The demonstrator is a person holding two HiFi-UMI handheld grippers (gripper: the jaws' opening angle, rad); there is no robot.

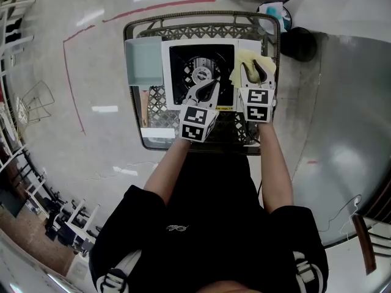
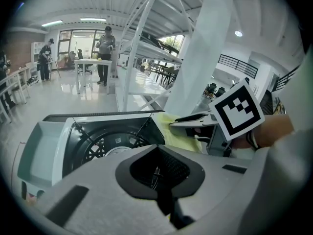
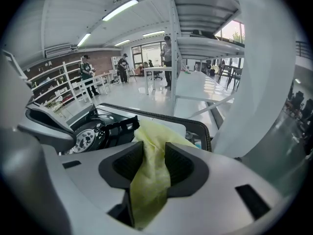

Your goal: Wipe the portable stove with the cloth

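The portable stove (image 1: pixel 166 72) is white with a black burner well and a pale green cover at its left; it lies in a dark wire basket (image 1: pixel 146 23). My right gripper (image 1: pixel 256 72) hovers over the stove's right edge, shut on a yellow cloth (image 1: pixel 247 60). In the right gripper view the cloth (image 3: pixel 151 175) hangs between the jaws of my right gripper (image 3: pixel 149 165), with the burner (image 3: pixel 88 136) to the left. My left gripper (image 1: pixel 209 89) is over the burner, jaws together and holding nothing. In the left gripper view my left gripper (image 2: pixel 161 180) stands before the stove (image 2: pixel 98 136).
A large grey rounded surface (image 1: pixel 348 115) lies right of the basket, with a black round object (image 1: pixel 299 44) and a blue item (image 1: pixel 272 10) near the basket's far right corner. Pale floor (image 1: pixel 91 133) lies to the left. People (image 2: pixel 105 48) stand far off by tables.
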